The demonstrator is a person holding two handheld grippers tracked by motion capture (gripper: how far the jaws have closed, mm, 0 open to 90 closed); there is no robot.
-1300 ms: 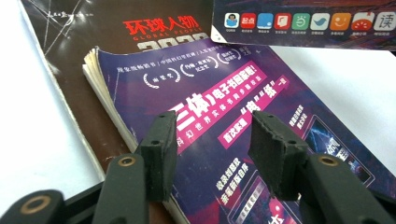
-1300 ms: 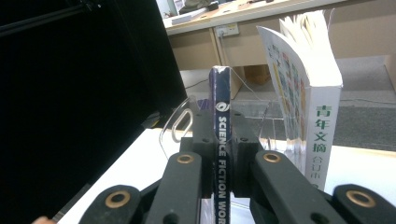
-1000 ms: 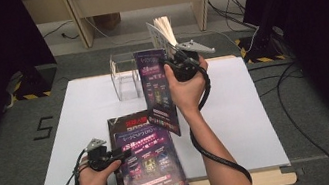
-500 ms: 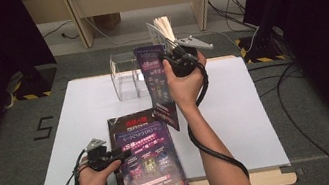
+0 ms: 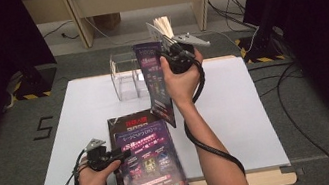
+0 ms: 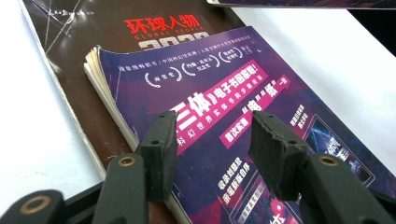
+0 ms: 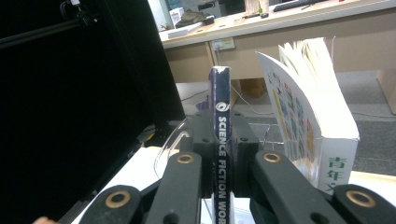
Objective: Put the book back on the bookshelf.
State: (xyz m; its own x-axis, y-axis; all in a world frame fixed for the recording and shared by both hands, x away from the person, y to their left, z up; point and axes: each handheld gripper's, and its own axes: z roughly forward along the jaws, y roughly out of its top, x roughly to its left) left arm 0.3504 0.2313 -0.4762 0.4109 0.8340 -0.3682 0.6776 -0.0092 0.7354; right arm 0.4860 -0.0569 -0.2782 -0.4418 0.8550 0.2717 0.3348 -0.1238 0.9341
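- The right tongs (image 5: 172, 58) sit upper centre of the high view, raised above the worktop (image 5: 236, 111), and are clamped on a purple magazine (image 5: 155, 81).
- That magazine hangs upright from the grip, its lower corner down near the middle of the frame, just above the stack.
- In the right gripper view the jaws press on both sides of its spine (image 7: 222, 140), which stands vertical at frame centre and reads "SCIENCE FICTION".
- Right of the spine in that view stands a white book (image 7: 317, 126), pages fanned out at the top; in the high view the fanned pages (image 5: 161, 26) peek out behind the right tongs.
- A clear stand (image 5: 125, 76) rests on the worktop left of the held magazine, at upper centre of the high view.
- The left tongs (image 5: 120, 156) lie at lower left of the high view, low at the left edge of a second purple magazine (image 5: 151, 163).
- In the left gripper view their jaws stand well apart above this magazine's cover (image 6: 233, 107); nothing is gripped between them.
- The second magazine lies flat at lower centre of the high view, reaching the near edge of the worktop.
- It rests on a dark brown magazine (image 5: 129, 122), whose top and left margin stick out; red characters show on its cover (image 6: 161, 25) at the top of the left gripper view.
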